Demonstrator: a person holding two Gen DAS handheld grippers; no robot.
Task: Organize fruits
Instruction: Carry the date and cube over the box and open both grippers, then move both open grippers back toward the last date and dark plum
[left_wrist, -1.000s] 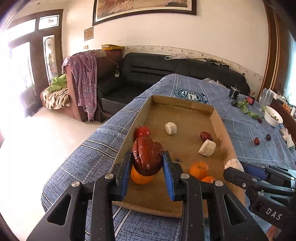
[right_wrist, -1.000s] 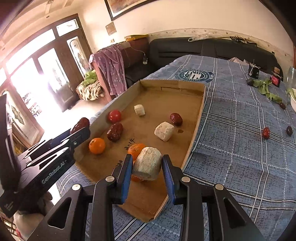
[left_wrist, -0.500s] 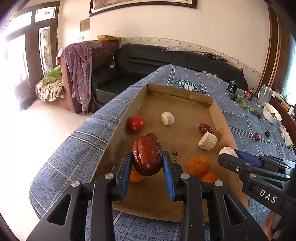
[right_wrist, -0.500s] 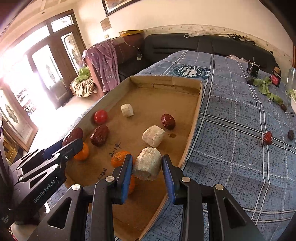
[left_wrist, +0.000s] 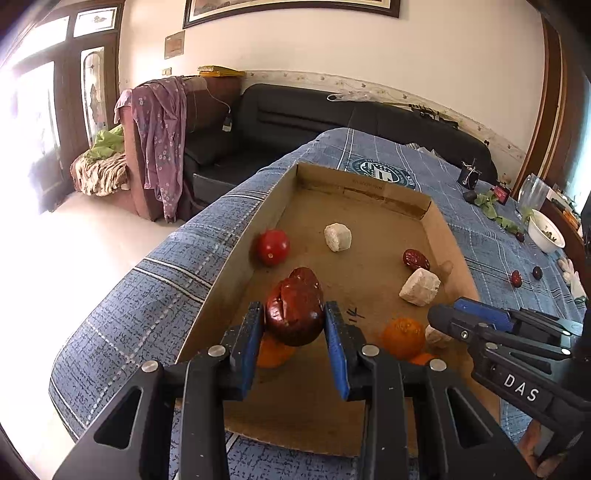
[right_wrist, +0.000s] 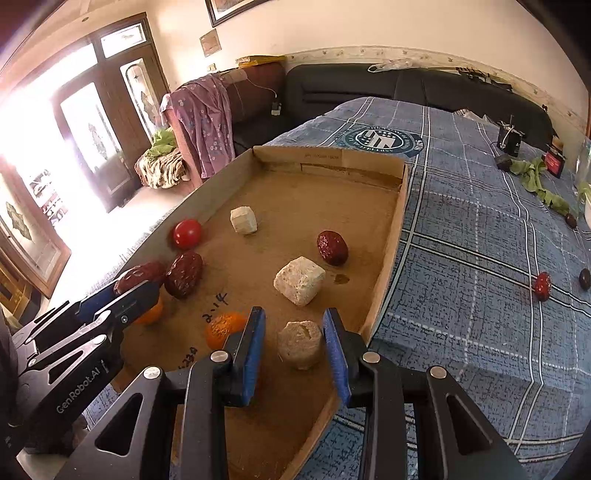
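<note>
Cardboard tray's (right_wrist: 386, 266) right edge nears right tool (right_wrist: 294, 341), seemingly loose around pale chunk (right_wrist: 299, 344).

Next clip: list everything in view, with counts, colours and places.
cardboard tray: 1, brown, on blue checked cloth
wrinkled dates: 4, dark red; two lying in tray, one in left gripper, one on cloth
oranges: 3, orange, tray's near end
tomato: 1, red, by tray's left wall
chalky chunks: 3, white; two lying in tray, one between right gripper jaws
round fruits: 2, dark, on cloth
left gripper: black, blue pads, shut on a date
right gripper: same colours, grip unclear
</note>
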